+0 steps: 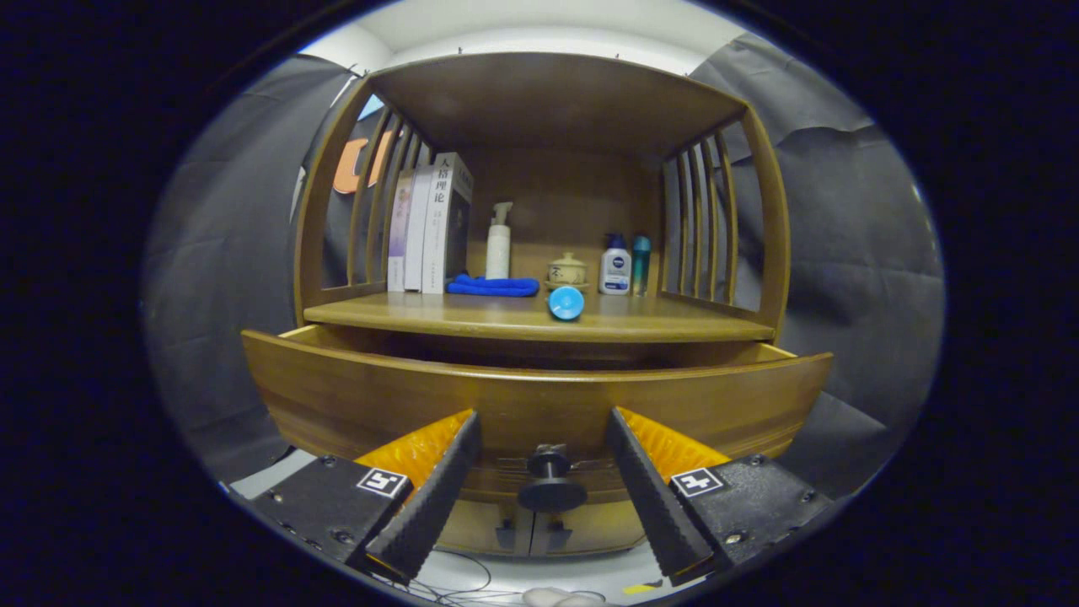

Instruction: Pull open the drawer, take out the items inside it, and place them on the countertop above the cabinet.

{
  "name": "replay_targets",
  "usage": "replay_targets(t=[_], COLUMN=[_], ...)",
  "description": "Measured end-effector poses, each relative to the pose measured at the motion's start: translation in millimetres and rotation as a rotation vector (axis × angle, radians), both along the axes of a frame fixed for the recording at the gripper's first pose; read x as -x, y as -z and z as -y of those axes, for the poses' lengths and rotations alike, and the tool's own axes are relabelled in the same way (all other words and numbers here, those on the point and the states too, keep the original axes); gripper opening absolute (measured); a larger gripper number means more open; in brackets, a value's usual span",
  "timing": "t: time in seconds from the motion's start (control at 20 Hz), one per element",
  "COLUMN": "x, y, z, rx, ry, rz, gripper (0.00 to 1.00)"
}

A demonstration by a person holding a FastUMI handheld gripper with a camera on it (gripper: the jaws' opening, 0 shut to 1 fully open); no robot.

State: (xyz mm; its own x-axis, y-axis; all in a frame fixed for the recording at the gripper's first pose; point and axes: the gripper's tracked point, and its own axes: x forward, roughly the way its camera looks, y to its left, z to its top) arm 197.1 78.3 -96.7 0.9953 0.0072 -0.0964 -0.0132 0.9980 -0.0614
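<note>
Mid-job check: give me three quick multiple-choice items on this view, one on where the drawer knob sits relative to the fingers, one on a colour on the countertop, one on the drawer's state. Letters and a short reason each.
1. Where is the drawer knob?
A. Between the two fingers, untouched
B. Clamped by both fingers
C. Far off to the side of the fingers

2. What colour is the folded cloth on the countertop, beside the books?
A. Red
B. Blue
C. White

3. What state is the drawer in?
A. Fully closed
B. Lifted out of the cabinet
C. Pulled partly open

Answers:
1. A: the gripper is open, with gaps on both sides of the knob.
2. B: the cloth beside the pump bottle is plainly blue.
3. C: the drawer front stands forward of the countertop edge, with a dark gap behind it.
</note>
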Motion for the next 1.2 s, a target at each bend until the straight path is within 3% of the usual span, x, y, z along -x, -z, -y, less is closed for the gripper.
replay_targets(t=[0.75, 1.2], x=[-68.0, -70.7], y=[-4.1, -1.2], z=[-3.4, -3.0], rx=[0.0, -0.008], ry=[-0.008, -0.013], rz=[0.035, -0.002], gripper=[0.99, 0.97])
